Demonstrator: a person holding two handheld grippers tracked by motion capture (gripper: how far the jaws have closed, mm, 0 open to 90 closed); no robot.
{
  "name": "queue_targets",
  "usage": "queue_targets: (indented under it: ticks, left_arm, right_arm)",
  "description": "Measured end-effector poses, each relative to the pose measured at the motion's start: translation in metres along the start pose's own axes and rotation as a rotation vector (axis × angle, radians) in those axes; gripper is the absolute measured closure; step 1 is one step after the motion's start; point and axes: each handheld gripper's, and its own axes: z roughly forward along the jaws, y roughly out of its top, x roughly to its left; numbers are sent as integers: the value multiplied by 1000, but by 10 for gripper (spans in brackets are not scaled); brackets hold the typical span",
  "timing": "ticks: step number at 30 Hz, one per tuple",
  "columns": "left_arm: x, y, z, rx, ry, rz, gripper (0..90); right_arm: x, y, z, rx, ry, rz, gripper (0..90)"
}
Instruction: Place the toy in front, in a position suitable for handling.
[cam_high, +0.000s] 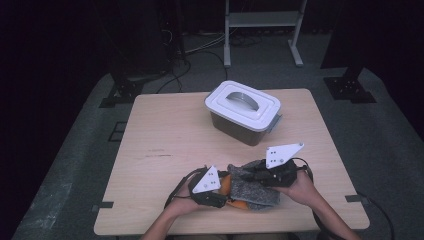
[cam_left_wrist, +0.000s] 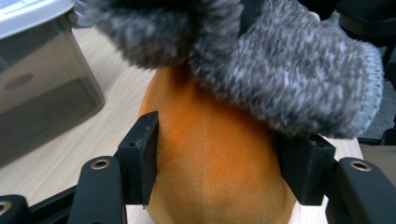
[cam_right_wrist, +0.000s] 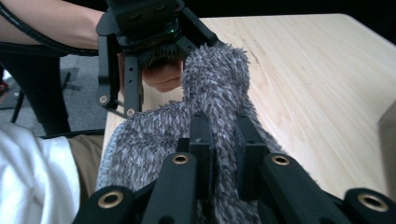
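Left gripper (cam_left_wrist: 219, 158) clamps the smooth, rounded orange plush toy (cam_left_wrist: 210, 154) squarely between its jaws, likely to anchor it while the right gripper (cam_right_wrist: 224, 140), jaws pinched tight on a fold of the fuzzy grey knit cloth (cam_right_wrist: 210, 88), draws that cloth over the toy's far end. The lidded plastic box (cam_high: 243, 111) waits beyond both grippers on the wooden table (cam_high: 165, 130).

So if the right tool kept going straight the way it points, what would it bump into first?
Probably the left tool. The right tool is shut on the grey fuzzy cloth, and in its own view the left tool sits straight ahead, just past the cloth. Depth is hard to judge.
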Motion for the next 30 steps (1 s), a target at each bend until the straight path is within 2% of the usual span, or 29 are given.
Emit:
queue_targets:
  ticks: [2, 3, 5, 8, 9, 11, 14, 16, 21, 23, 25, 28, 30]
  left_arm:
    - [1, -2, -1, 0, -2, -8, 370]
    - [3, -3, -2, 1, -2, -7, 369]
    - [4, -5, -1, -12, -10, -29, 360]
    - [6, -1, 2, -23, -24, -61, 256]
    - [7, 0, 4, -20, -27, -69, 204]
    - [9, -1, 6, -12, -47, -95, 172]
    - [8, -2, 5, -9, -36, -90, 283]
    - [5, 0, 4, -7, -18, -64, 336]
    - [0, 5, 5, -1, 0, -23, 346]
    - [0, 4, 4, 8, 7, -13, 348]
    - [3, 1, 2, -1, -4, -38, 358]
    - [6, 0, 0, -8, -23, -59, 332]
    - [6, 1, 0, -7, -25, -59, 325]
  right_arm:
    - [-4, -5, -5, 4, -10, 14, 801]
    - [-6, -9, -9, 1, -20, 34, 801]
    - [-13, -20, -18, 3, -47, 74, 800]
    - [-16, -35, -25, -19, -47, 127, 800]
    - [-15, -37, -25, -20, -45, 125, 800]
    - [-13, -39, -24, -17, -46, 119, 800]
    - [-14, -36, -25, -4, -50, 107, 800]
    - [-11, -26, -22, -2, -43, 86, 800]
    - [-6, -3, -6, 6, -15, 21, 800]
    - [-4, 3, 2, 1, 1, 12, 800]
    - [-4, 5, 8, 10, 4, 0, 800]
    - [-8, 0, 3, 17, 9, 16, 800]
    - [-10, -5, -4, 22, 5, 42, 800]
